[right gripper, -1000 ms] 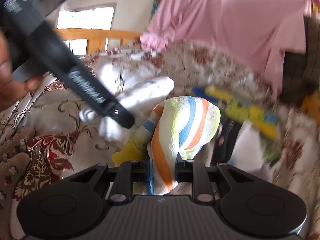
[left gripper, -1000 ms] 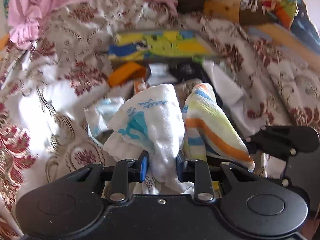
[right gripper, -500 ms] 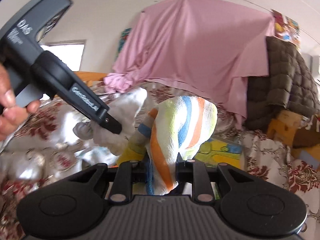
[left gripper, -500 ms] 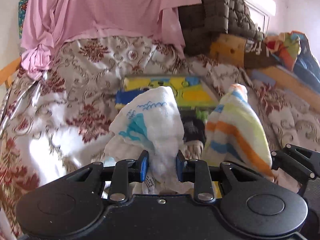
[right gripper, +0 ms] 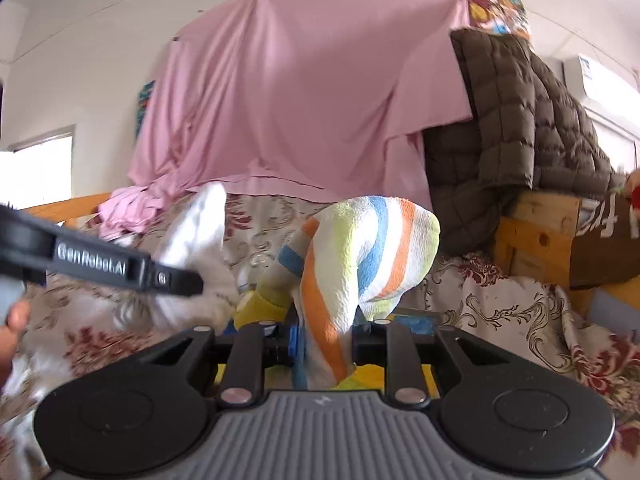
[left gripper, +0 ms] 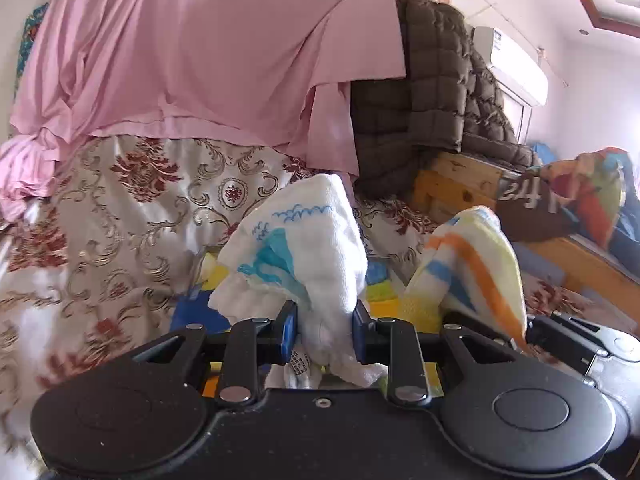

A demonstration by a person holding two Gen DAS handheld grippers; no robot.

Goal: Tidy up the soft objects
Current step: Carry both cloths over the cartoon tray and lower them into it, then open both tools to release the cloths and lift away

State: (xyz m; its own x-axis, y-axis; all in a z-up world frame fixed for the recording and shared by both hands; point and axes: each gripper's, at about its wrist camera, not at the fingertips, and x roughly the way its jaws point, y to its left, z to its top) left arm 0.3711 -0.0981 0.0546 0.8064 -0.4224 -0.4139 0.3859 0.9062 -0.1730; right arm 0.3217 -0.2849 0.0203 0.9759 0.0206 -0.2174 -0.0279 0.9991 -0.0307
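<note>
Left gripper (left gripper: 325,330) pinches the white towel (left gripper: 304,256) with blue print; its jaws are clamped on the bunched cloth. Since a second ago both cloths have come up off the cluttered floral bedspread (left gripper: 132,216); the views have tilted from the pile to the hanging pink sheet (left gripper: 208,48). Right gripper (right gripper: 325,340) pinches the striped towel (right gripper: 360,256), held aloft beside the other. Judgement: both items are picked and in transit; placement remains.
</note>
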